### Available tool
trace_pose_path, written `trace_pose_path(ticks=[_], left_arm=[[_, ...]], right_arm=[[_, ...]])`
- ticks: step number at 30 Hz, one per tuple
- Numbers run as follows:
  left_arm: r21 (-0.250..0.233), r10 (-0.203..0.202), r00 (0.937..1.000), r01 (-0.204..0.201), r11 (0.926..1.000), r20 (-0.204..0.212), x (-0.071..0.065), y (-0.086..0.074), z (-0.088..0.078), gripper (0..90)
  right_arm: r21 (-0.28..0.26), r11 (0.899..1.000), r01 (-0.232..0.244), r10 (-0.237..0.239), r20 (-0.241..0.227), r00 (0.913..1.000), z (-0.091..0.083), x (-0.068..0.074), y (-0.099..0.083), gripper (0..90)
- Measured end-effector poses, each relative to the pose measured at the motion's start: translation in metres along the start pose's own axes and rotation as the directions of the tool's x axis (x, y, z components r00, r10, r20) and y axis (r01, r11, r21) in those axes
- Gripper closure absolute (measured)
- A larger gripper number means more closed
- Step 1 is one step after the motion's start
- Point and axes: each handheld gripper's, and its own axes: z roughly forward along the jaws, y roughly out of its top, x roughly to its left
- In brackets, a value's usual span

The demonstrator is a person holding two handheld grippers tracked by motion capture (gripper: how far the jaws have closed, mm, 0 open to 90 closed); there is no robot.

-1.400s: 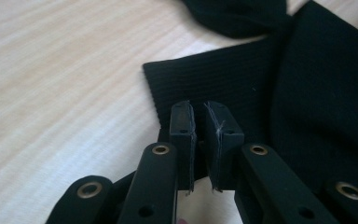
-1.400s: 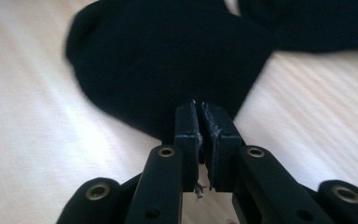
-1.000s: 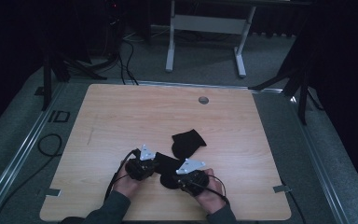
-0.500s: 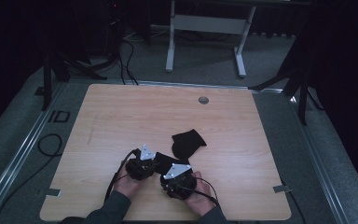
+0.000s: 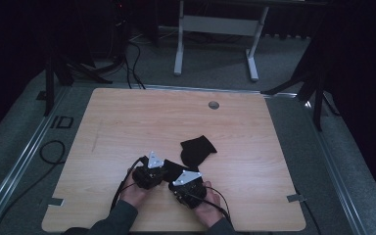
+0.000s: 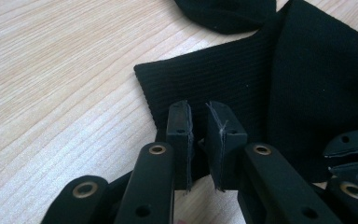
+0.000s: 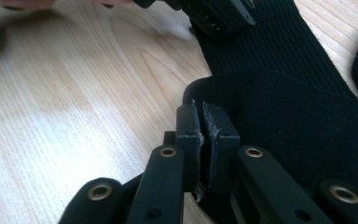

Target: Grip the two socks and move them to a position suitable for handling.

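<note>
- Spanning most of the high view, the wooden table (image 5: 127,127) carries a black sock (image 5: 197,150) near its front middle, with both hands working at the sock's near end.
- Lying flat, the sock runs from its rounded far end back toward the person; its ribbed cuff end reaches in under the two tools, so the cloth sits directly at and beyond both tips.
- Gripping from the left, the left tongs (image 6: 199,122) are drawn together on the ribbed edge of the cuff, a thin layer of black cloth caught between the pads.
- Closing a moment ago, the right tongs (image 7: 202,122) have just come together on a raised fold of the same cuff, and the fold sits pinched between their pads.
- In the right gripper view the left tongs show at the top edge, close by on the same cloth, so the two grips are just beside each other.
- Judging the risks: each bite takes only a narrow margin of knit, so a sideways pull could slip the cloth out of one pair.
- With the grips so near together, spreading them unevenly could twist the cuff or catch both layers, leaving the opening shut instead of parted.
</note>
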Motion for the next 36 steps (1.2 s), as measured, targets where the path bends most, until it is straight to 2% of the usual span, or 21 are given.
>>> trace_pose_path(ticks=[6,16,23,28,36], left_arm=[[-0.003,-0.002,1.0,0.002,1.0,0.006,0.001,0.0,0.0,79.9],[-0.006,0.0,0.9999,0.0,1.0,0.011,0.002,0.0,0.0,79.8],[-0.007,0.003,0.9999,-0.003,1.0,0.015,0.002,0.0,0.0,79.7],[-0.007,0.003,0.9998,-0.003,1.0,0.017,0.003,0.0,0.0,79.7],[-0.004,0.007,0.9998,-0.007,1.0,0.018,0.004,0.0,0.0,79.6]], right_arm=[[-0.041,0.998,-0.056,0.055,-0.037,0.9978,-0.014,-0.007,0.002,86.0],[-0.129,0.983,-0.133,0.133,-0.005,0.9911,-0.049,-0.033,0.0,86.0],[-0.153,0.966,-0.21,0.217,0.029,0.9758,-0.065,-0.055,-0.012,85.8],[-0.164,0.957,-0.239,0.251,0.055,0.9664,-0.077,-0.067,-0.021,85.7],[-0.188,0.933,-0.307,0.328,0.093,0.9402,-0.098,-0.091,-0.035,84.7]])
